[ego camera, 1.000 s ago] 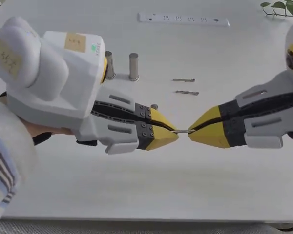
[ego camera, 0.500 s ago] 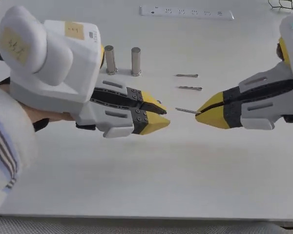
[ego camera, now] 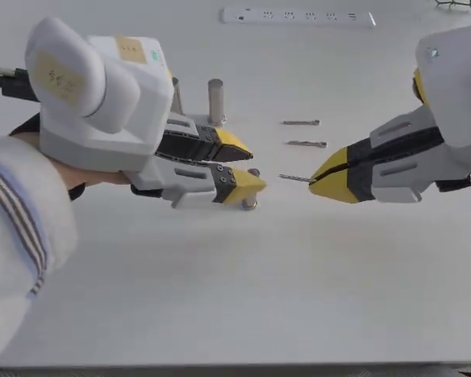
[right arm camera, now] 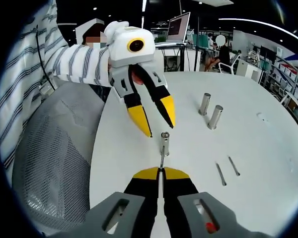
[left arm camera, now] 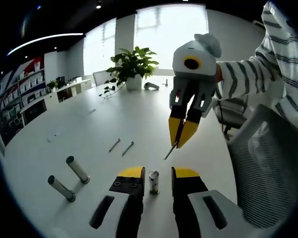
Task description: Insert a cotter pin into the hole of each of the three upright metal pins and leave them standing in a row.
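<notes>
Cotter pin [ego camera: 296, 179] is clamped by its back end in the right gripper [ego camera: 315, 180], whose jaws are closed on it. Its free end points at the nearest metal pin [right arm camera: 165, 144], stopping just short of it without touching. That metal pin stands upright on the tabletop [ego camera: 259, 290]. The left gripper [right arm camera: 159, 129] hangs at it with jaws apart. In the left gripper view the metal pin sits in the gap between them, and neither jaw grips it.

The step in hand looks like threading the first cotter pin. The weak spot is that the metal pin is unsupported, so a push from the wire would likely tip or slide it. A sound way is to close the left gripper on the metal pin's shaft first, low enough to leave its top free. Then turn the metal pin so its cross-hole faces the wire. The hole itself is too small to make out here.

The cotter pin should come in level and slow, along the line of the hole. The right gripper view is the one to watch, since wire and metal pin line up there. The right gripper should let go only once the wire sits through.

Beyond that metal pin, two more metal pins [ego camera: 215, 102] stand side by side. Two spare cotter pins [ego camera: 301, 122] lie flat beyond it on the right gripper's side.
</notes>
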Demonstrator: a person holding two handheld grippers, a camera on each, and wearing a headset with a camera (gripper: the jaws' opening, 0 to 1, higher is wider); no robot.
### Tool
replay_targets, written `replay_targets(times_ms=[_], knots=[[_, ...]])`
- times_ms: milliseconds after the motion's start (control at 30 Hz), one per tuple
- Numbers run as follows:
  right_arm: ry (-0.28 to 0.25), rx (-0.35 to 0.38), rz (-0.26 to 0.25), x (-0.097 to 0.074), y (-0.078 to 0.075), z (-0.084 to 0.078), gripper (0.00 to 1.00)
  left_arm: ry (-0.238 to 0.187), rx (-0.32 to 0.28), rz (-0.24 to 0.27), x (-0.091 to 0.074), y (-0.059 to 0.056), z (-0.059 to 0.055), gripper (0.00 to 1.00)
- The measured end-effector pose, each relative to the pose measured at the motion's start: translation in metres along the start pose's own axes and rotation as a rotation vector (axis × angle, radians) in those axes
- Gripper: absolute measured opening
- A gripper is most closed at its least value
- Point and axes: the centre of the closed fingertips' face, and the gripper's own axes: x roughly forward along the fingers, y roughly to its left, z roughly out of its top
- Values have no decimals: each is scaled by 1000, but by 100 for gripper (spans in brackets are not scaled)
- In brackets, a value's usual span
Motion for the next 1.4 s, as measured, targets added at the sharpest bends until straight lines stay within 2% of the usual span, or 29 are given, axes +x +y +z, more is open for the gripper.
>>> replay_targets(times_ms=[100,200,300,500,967,1233,1400], knots=[[12,-20,6,4,0,-1,0,19,5,2,4,5,-5,19],[13,-30,13,8,-1,1,0,32,8,-5,6,8,-9,16],[5,-32,20,10,-1,3,0,44,11,-17,7,7,-11,11],[1,-45,30,14,-1,6,0,61,21,-26,10,7,-13,8],[-8,-60,37,21,-7,6,0,75,29,-42,12,4,-14,5],[-7,-60,28,31,-15,5,0,76,20,-38,11,2,-15,5],[-10,-62,33,36,-15,8,0,78,23,-37,12,0,-15,5]])
